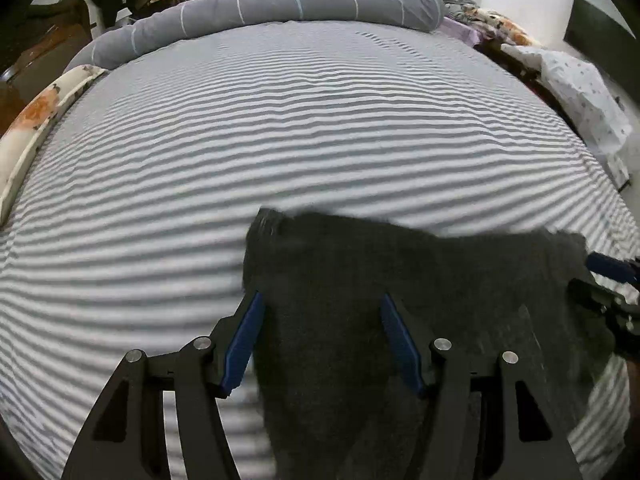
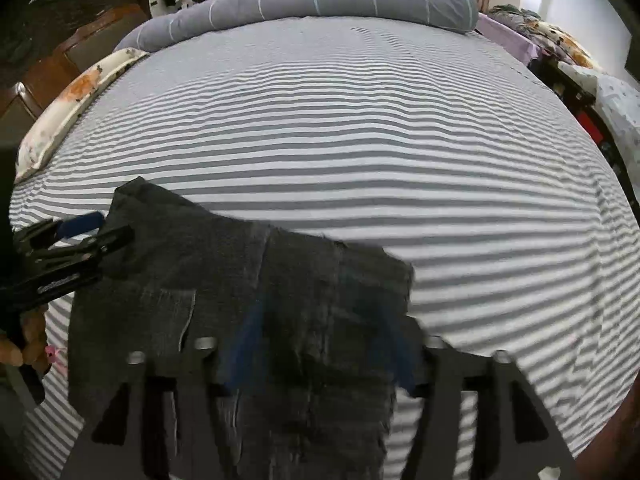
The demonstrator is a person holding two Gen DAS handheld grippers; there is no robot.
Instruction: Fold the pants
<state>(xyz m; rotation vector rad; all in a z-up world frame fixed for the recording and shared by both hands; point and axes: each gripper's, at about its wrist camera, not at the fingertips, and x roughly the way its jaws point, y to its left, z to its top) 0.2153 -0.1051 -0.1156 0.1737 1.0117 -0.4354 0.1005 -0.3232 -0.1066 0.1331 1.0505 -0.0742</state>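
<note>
The dark grey pants (image 1: 400,280) lie on the striped bed, near its front edge. My left gripper (image 1: 320,300) is open, its blue-padded fingers (image 1: 244,340) spread over the left part of the pants. In the right wrist view the pants (image 2: 248,288) spread across the lower frame. My right gripper (image 2: 320,320) is blurred by motion and looks open over the cloth. The left gripper shows there at the left edge (image 2: 72,240), at the pants' corner. The right gripper shows in the left wrist view (image 1: 608,276) at the right edge.
The bed has a grey-and-white striped sheet (image 1: 320,120). A rolled grey duvet (image 1: 280,4) lies along the far edge. A floral pillow (image 1: 36,120) lies at the left. A wooden headboard (image 2: 60,40) stands left. Bedding piles (image 1: 580,88) sit at the right.
</note>
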